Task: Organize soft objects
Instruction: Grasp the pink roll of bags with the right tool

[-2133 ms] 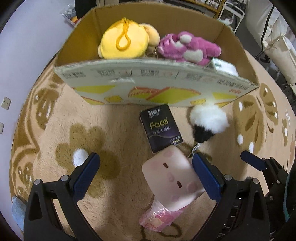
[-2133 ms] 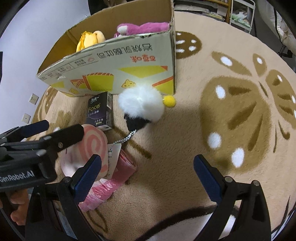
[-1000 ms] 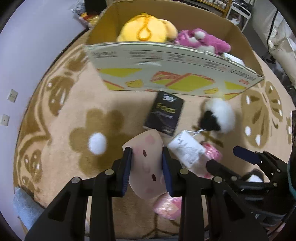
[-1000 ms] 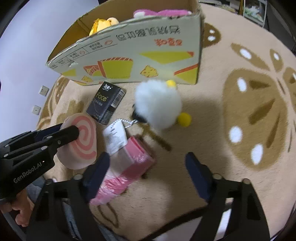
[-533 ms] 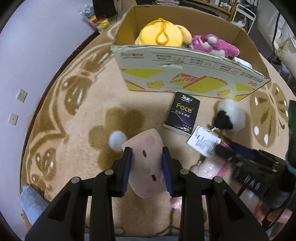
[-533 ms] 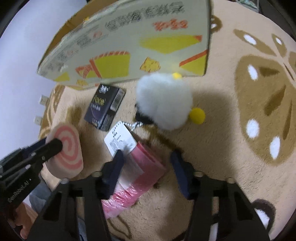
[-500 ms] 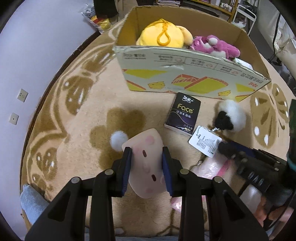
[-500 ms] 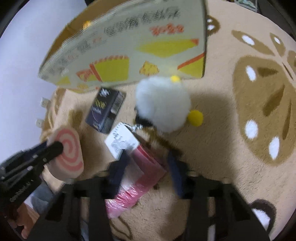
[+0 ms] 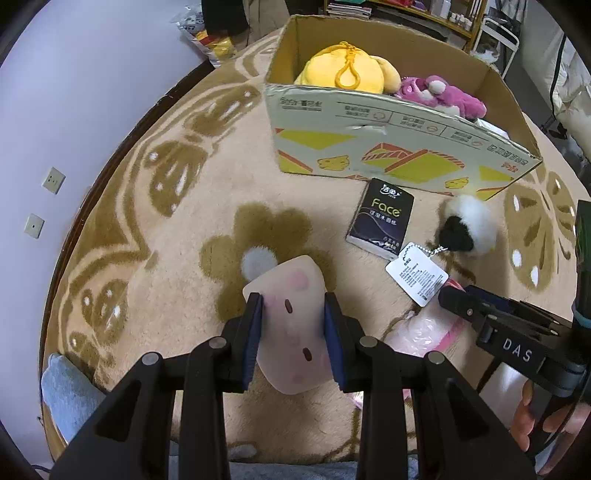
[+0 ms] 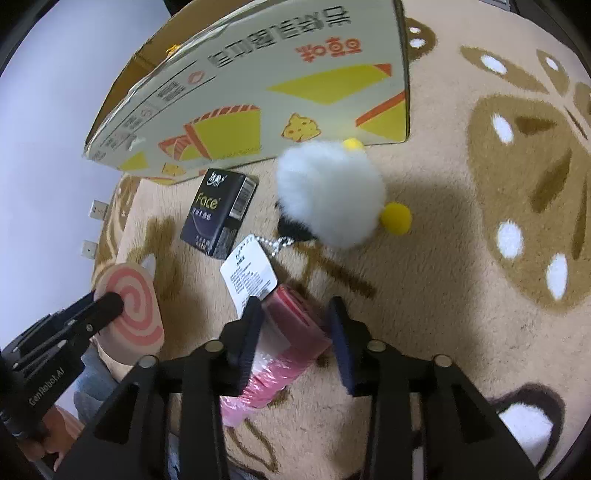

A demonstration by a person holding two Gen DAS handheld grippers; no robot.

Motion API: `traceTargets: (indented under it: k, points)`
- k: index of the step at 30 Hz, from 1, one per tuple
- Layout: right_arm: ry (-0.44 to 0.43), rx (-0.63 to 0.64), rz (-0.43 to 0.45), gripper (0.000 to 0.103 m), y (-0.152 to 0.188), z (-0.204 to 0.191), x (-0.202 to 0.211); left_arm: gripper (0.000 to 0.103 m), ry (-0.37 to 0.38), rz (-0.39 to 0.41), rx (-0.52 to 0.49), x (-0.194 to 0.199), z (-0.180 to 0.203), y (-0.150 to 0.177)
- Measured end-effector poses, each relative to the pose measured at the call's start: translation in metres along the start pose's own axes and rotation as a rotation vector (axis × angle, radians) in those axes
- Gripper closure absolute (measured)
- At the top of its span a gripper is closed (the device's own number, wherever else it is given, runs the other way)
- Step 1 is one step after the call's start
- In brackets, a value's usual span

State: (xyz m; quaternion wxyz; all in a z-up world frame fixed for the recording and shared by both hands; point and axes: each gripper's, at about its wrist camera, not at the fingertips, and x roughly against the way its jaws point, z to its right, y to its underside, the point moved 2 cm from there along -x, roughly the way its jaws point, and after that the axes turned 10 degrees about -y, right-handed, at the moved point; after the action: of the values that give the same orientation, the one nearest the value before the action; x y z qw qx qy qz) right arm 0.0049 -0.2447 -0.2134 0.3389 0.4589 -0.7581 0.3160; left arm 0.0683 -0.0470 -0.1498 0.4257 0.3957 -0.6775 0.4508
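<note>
Beside the cardboard box (image 9: pixel 388 122), the right gripper (image 10: pixel 295 336) now clamps the pink packet (image 10: pixel 284 350), no longer gaping (left gripper (image 9: pixel 293 334) keeps squeezing the pink squishy (image 9: pixel 291 325)); both seem ready for boxing.

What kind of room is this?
Probably a room in a home, maybe a living room or playroom. A flowery rug covers the floor, a box holds plush toys, and shelves stand at the back.
</note>
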Motion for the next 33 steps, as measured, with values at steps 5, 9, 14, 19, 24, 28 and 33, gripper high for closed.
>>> traceTargets:
  k: [5,9,14,19,24,28,33]
  points:
    - [0.072,0.030,0.019,0.040,0.008,-0.016,0.004,0.073,0.002,0.003,0.026,0.003,-0.008,0.002]
    - [0.102,0.033,0.014,0.040,0.016,-0.023,0.010,0.073,0.005,0.020,0.031,0.006,-0.010,0.002]
    - [0.089,-0.004,-0.030,0.040,0.025,-0.024,0.001,0.073,-0.003,0.030,0.032,0.009,-0.010,0.002]
    - [0.078,-0.003,-0.022,0.039,0.020,-0.024,-0.007,0.073,-0.007,0.031,0.044,0.009,-0.015,0.001]
    - [0.105,0.022,-0.035,0.027,0.017,-0.028,-0.018,0.073,-0.021,0.031,0.056,0.006,-0.020,-0.001]
    - [0.130,0.030,-0.050,0.027,0.016,-0.029,-0.027,0.073,-0.021,0.020,0.055,0.002,-0.020,-0.002]
    - [0.151,0.007,-0.050,0.027,0.012,-0.028,-0.035,0.073,-0.025,0.011,0.064,-0.002,-0.023,-0.002]
